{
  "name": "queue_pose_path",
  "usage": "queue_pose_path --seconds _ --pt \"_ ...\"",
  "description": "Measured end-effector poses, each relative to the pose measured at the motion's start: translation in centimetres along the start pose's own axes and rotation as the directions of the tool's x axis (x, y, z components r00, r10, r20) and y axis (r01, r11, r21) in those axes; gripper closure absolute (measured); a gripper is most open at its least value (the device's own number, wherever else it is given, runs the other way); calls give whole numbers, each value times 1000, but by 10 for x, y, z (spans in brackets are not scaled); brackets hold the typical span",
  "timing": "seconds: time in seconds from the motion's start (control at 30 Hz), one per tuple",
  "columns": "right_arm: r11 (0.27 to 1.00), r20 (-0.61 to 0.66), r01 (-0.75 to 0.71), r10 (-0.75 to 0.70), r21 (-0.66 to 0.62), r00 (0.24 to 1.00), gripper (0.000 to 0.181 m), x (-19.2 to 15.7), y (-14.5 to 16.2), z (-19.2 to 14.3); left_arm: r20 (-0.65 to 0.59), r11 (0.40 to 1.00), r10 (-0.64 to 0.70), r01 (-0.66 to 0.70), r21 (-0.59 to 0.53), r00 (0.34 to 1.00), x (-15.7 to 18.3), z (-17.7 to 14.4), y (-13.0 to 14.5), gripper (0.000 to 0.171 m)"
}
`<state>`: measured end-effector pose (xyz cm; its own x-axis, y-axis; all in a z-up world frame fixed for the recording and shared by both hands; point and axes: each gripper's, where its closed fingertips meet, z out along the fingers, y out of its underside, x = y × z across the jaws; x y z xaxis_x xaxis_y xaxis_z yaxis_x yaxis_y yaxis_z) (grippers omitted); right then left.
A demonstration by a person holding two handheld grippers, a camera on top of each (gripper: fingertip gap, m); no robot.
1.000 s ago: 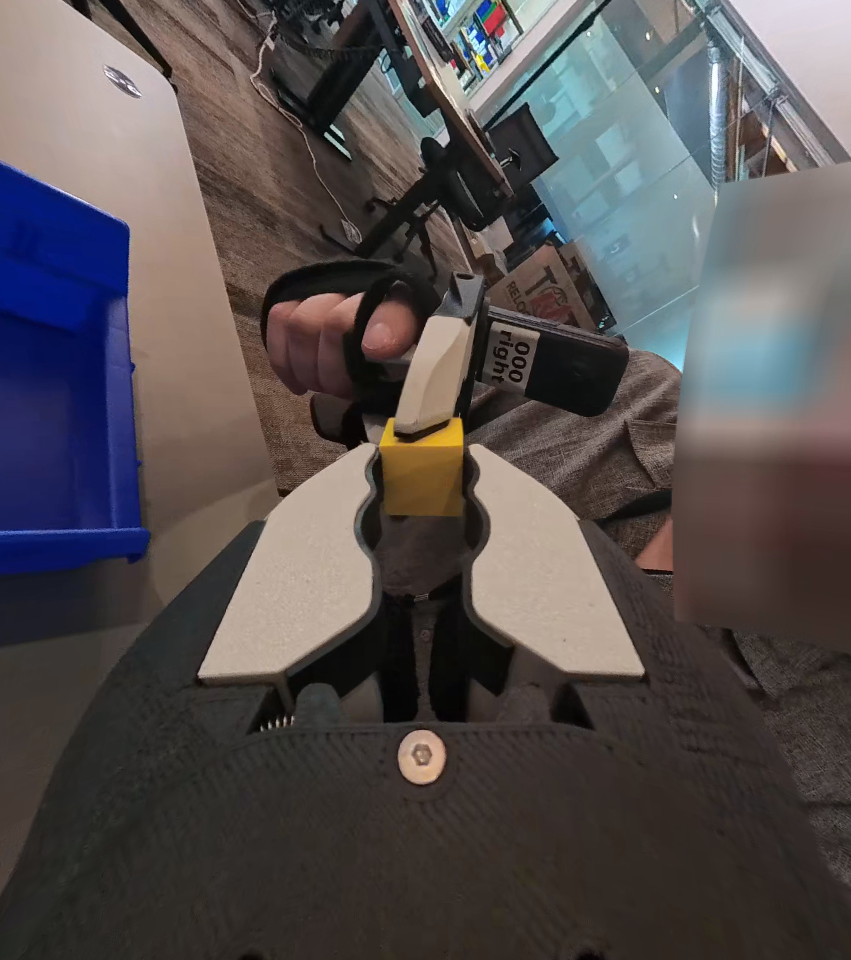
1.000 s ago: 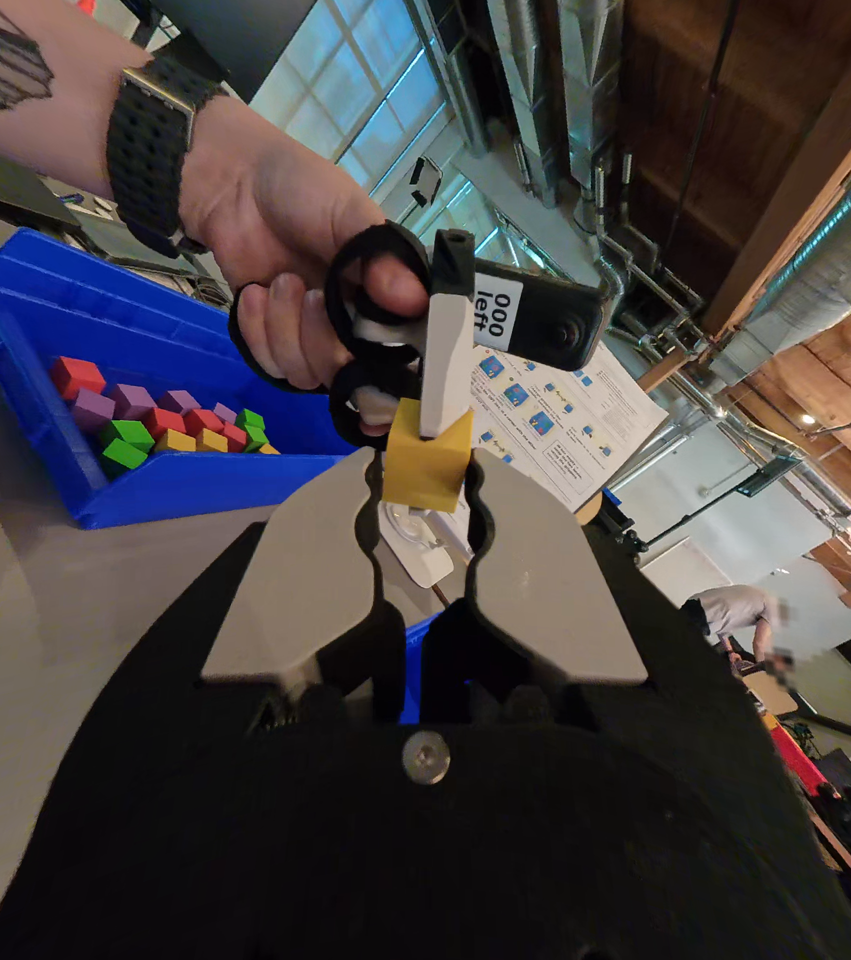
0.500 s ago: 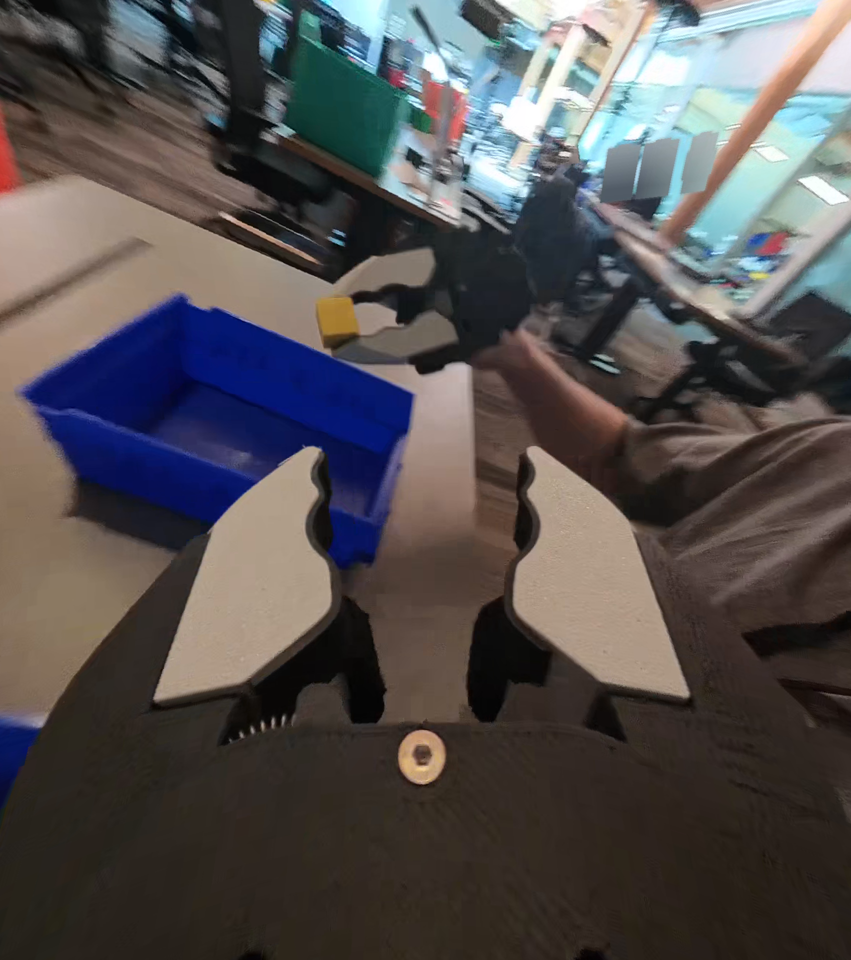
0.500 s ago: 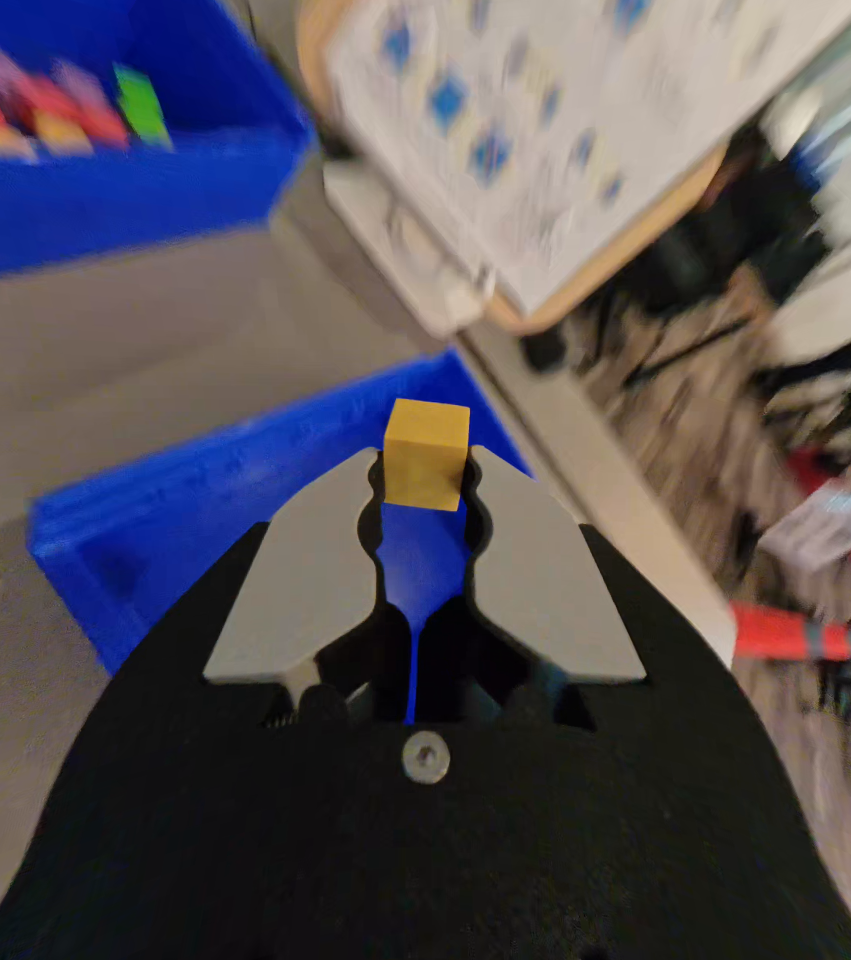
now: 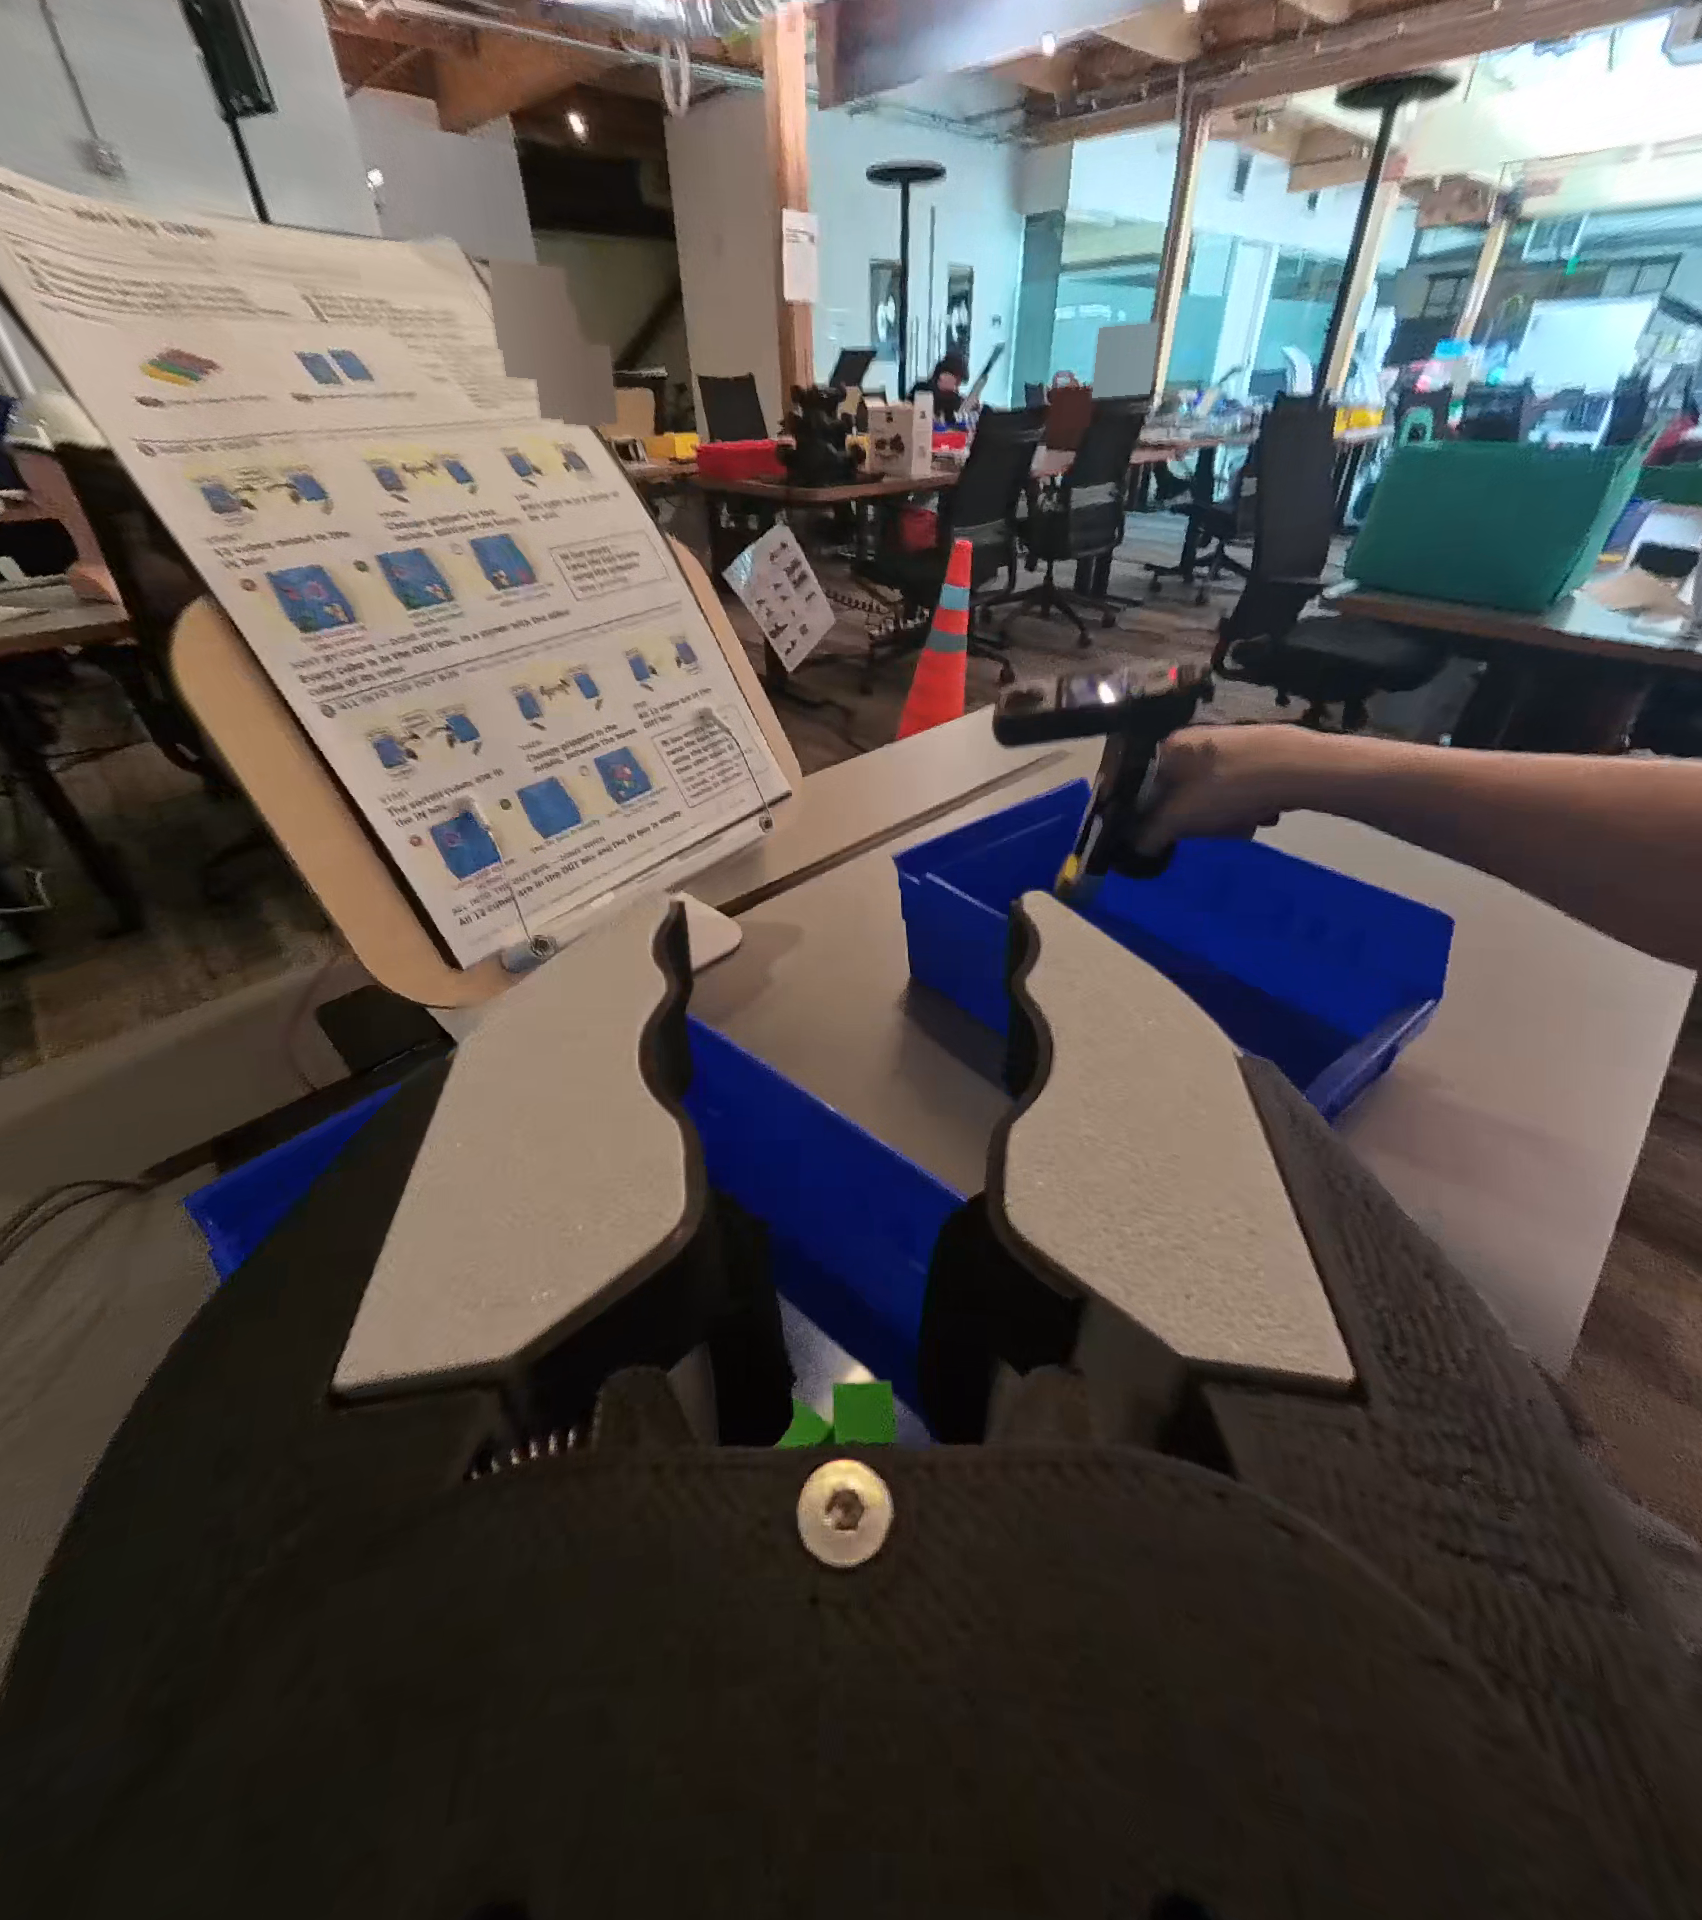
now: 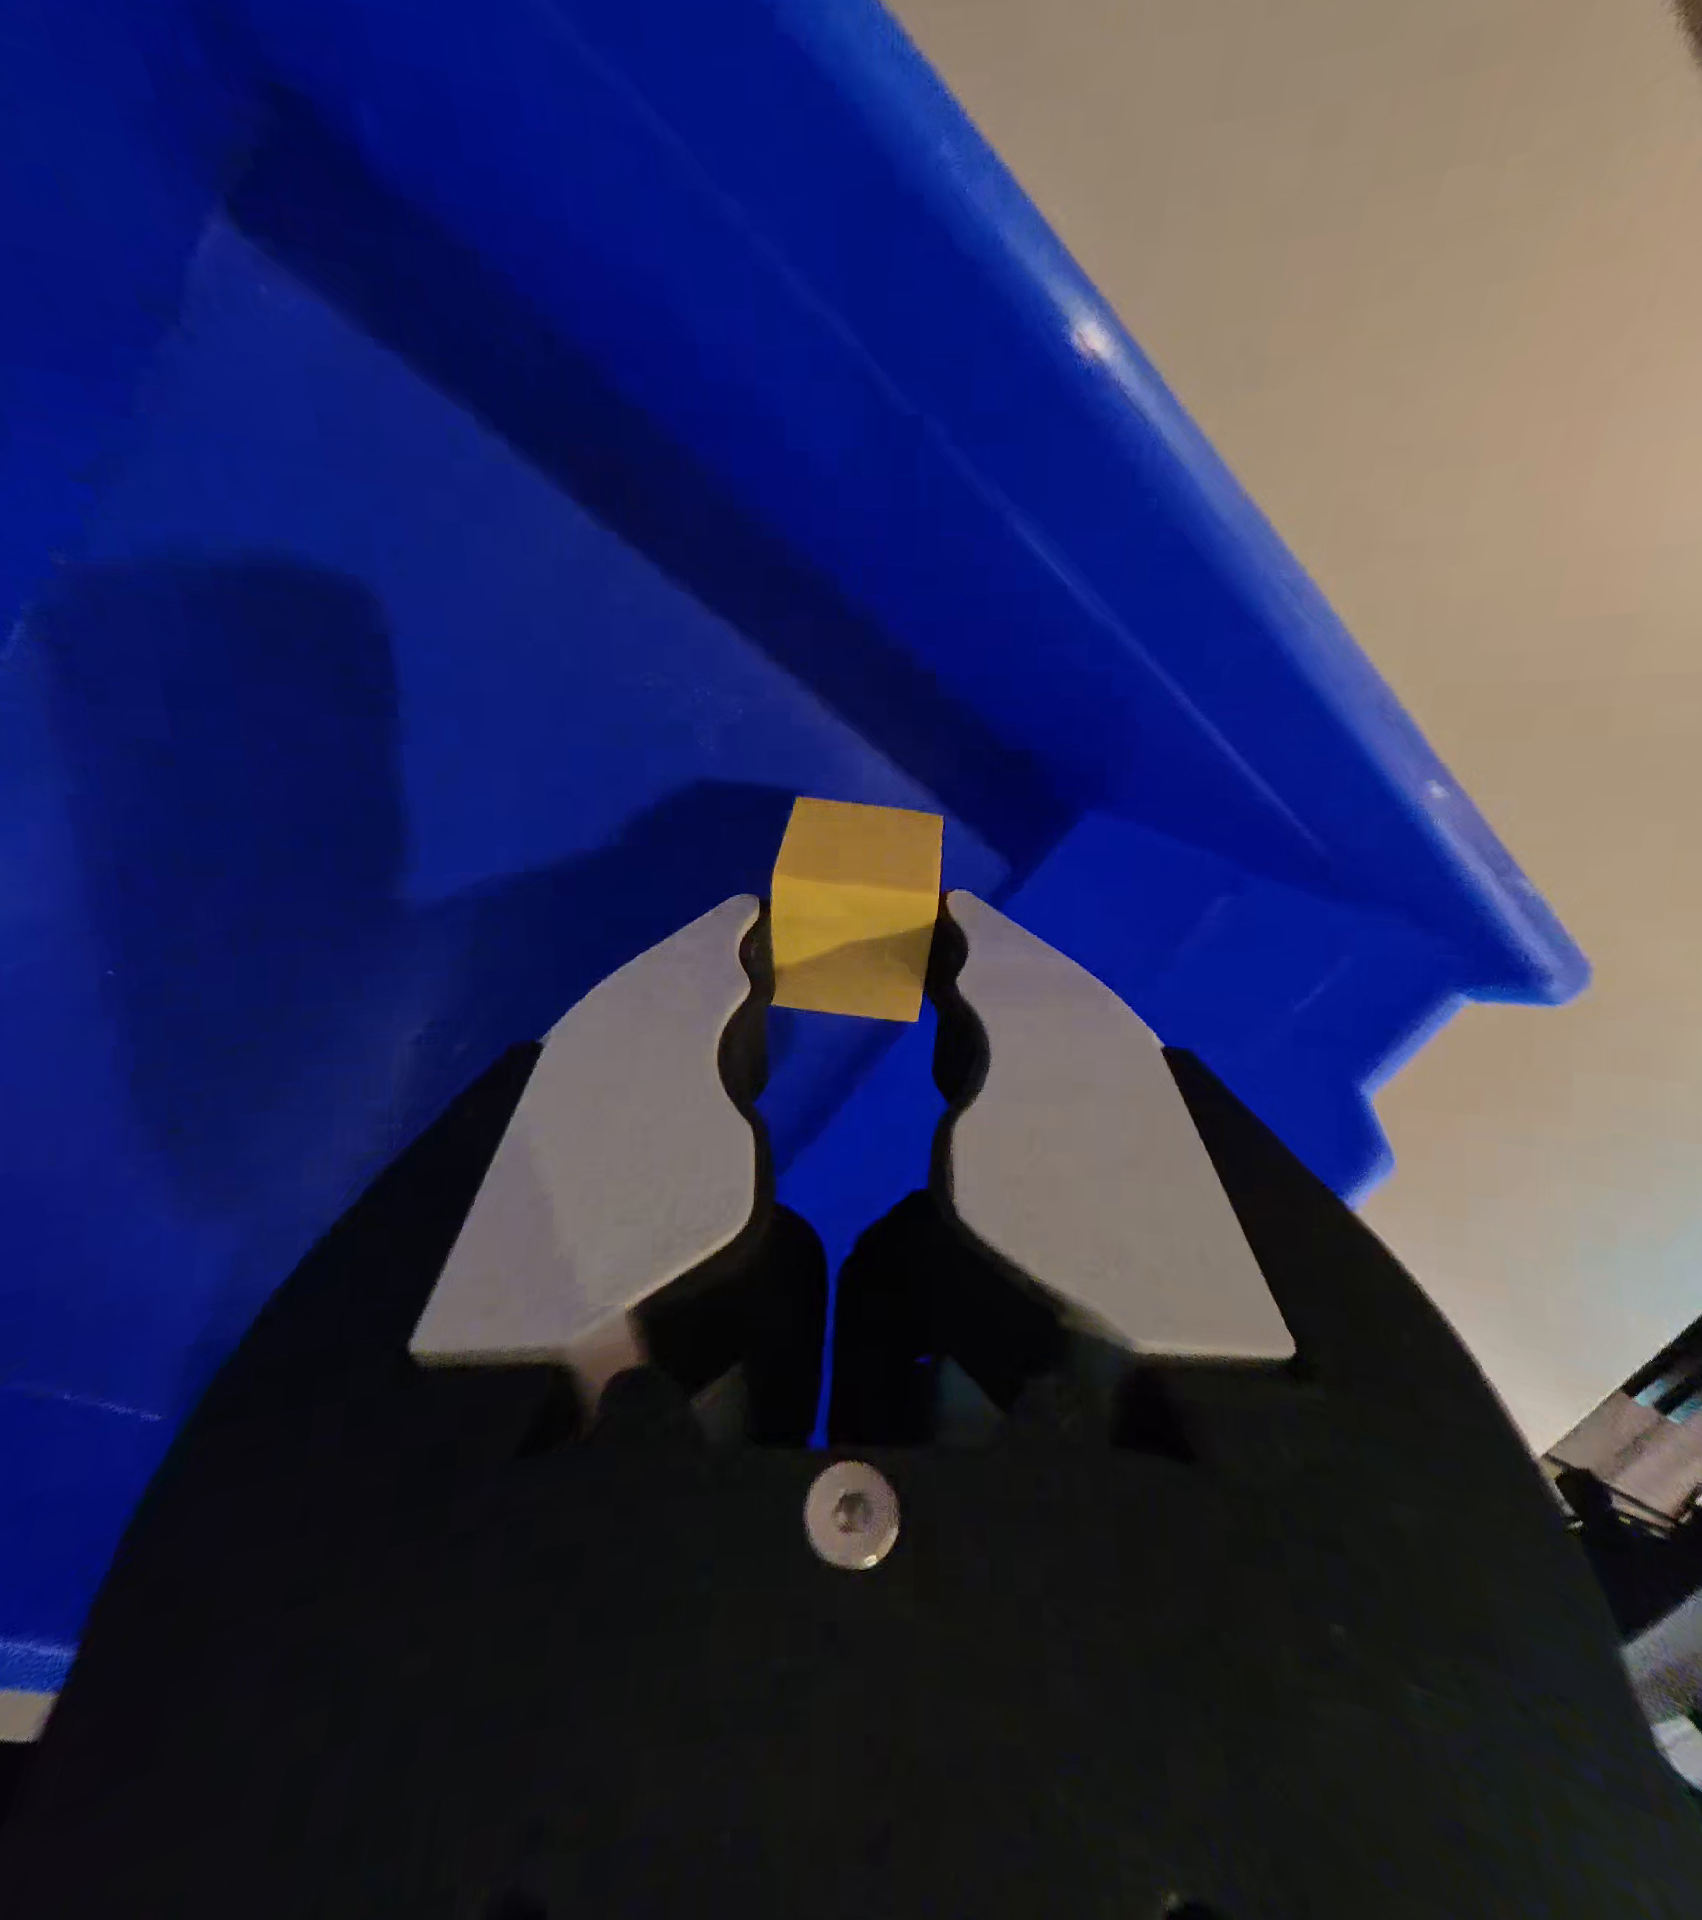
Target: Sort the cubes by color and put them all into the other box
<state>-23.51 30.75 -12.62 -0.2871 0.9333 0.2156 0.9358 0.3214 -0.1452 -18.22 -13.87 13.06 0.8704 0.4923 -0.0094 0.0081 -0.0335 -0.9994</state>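
Yellow cube (image 6: 852, 914) is clamped at the fingertips of the right gripper (image 6: 849, 912), jaws narrowed onto two opposite faces. The cube is inside a blue bin (image 6: 411, 520), low and close to an inner corner; contact with the bin floor cannot be confirmed. Tan table (image 6: 1449, 416) shows beyond the bin rim.

Left gripper (image 5: 849, 914) is spread wide and holds nothing. It hangs over the near blue bin (image 5: 826, 1174), where green cubes (image 5: 852, 1413) show through the gap between the fingers. Farther along the table (image 5: 1501, 1143), towards its right edge, stands the second blue bin (image 5: 1242, 956); a hand (image 5: 1211, 790) holds the right gripper down into that bin's far left corner. At the table's far left edge an instruction sheet (image 5: 431, 582) leans on a stand. An orange cone (image 5: 940, 644) stands on the floor beyond.
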Motion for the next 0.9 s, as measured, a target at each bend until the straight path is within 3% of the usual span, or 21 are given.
queue_pose_path --seconds 0.47,0.73,0.9 --pt "975 -41 85 -95 -204 995 152 10 16 32 -7 998 -34 35 47 999 -15 -21 -6 119" --pt "977 -39 13 -22 -212 999 152 13 14 36 -1 998 -38 38 59 999 -18 -25 -9 122" --pt "986 -53 10 -19 -165 998 123 15 9 30 6 999 -40 39 28 999 -21 -23 -3 121"
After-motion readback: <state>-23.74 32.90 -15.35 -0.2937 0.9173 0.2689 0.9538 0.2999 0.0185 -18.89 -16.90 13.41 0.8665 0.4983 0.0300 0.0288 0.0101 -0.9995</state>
